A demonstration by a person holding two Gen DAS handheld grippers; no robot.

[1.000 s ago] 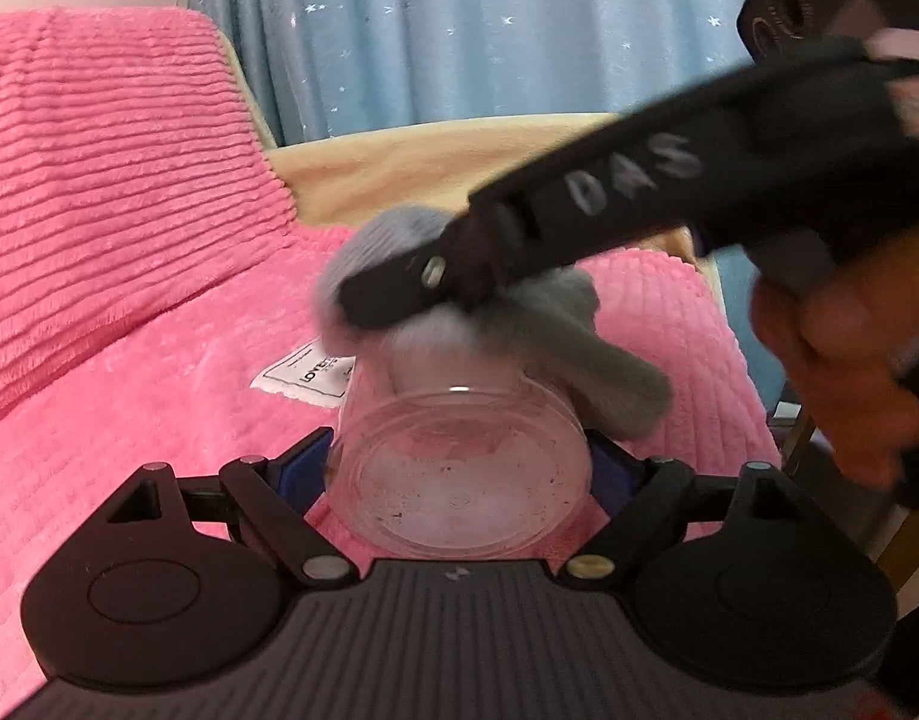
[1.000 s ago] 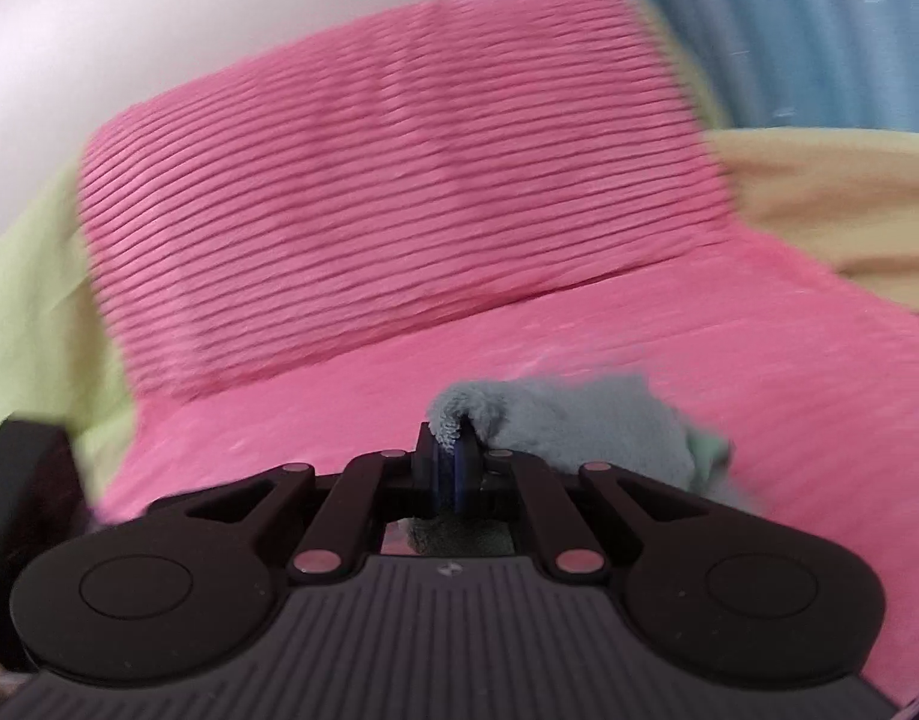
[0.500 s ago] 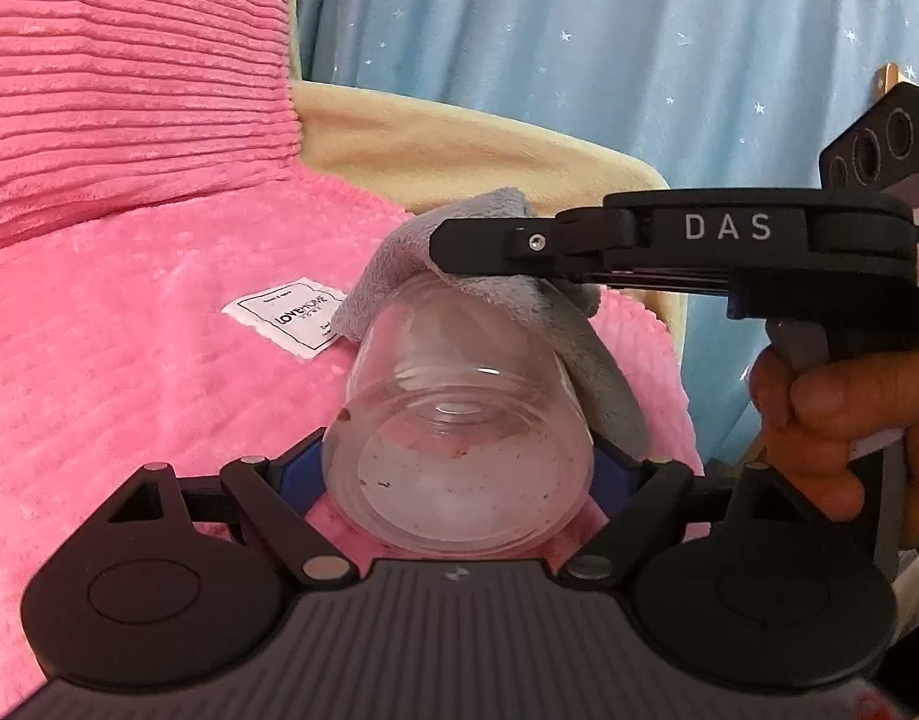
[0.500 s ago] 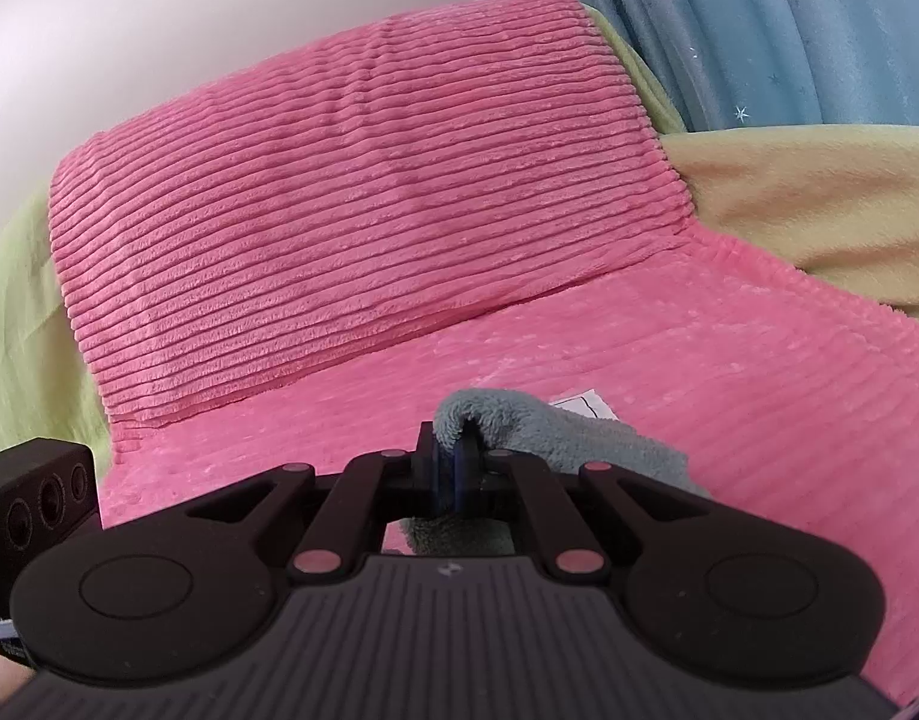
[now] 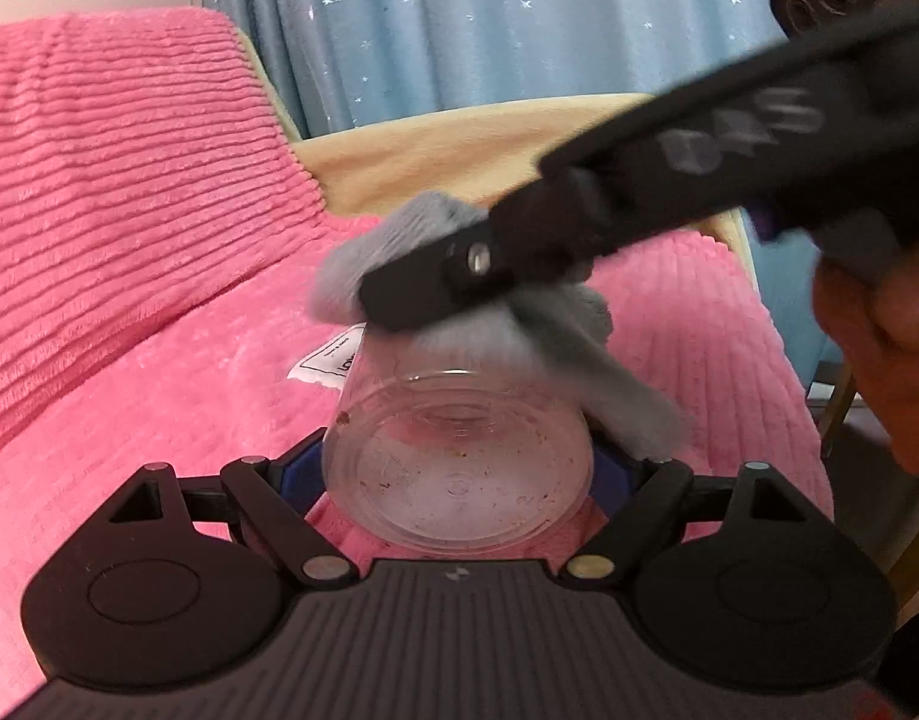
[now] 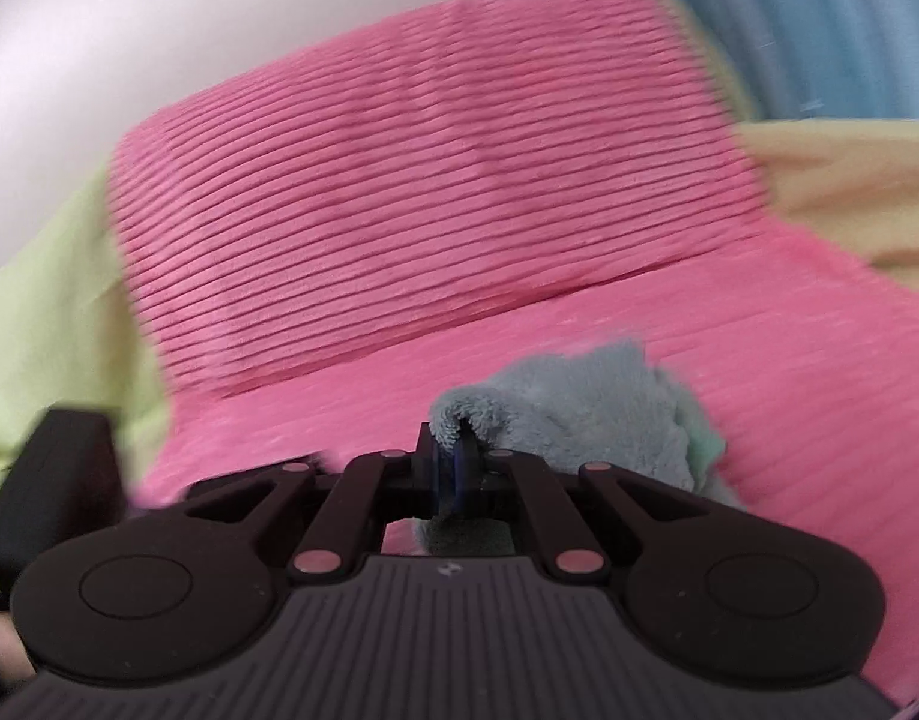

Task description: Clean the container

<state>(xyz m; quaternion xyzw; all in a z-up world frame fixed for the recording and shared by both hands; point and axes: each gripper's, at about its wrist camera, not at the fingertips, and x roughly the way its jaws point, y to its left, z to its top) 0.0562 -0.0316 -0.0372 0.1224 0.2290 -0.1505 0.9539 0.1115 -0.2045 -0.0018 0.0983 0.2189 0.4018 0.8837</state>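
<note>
Pink ribbed plush bedding (image 5: 129,228) is filling the scene, with a blue star-dotted curtain (image 5: 489,24) hanging behind it. Left gripper (image 5: 459,471) is holding its jaws spread wide and pressing them against both sides of a clear round plastic container (image 5: 459,456), which is lying on its side with its speckled base facing the camera, above the bedding. Right gripper (image 6: 450,468) is keeping its jaws nearly closed, pinching a fold of grey fluffy cloth (image 6: 579,408); in the left wrist view that gripper (image 5: 399,300) is reaching in from the right, blurred, pressing the cloth (image 5: 519,324) against the far end of the container. A hand (image 5: 879,360) is gripping its handle. A white label (image 5: 333,357) is lying on the bedding just behind the container.
</note>
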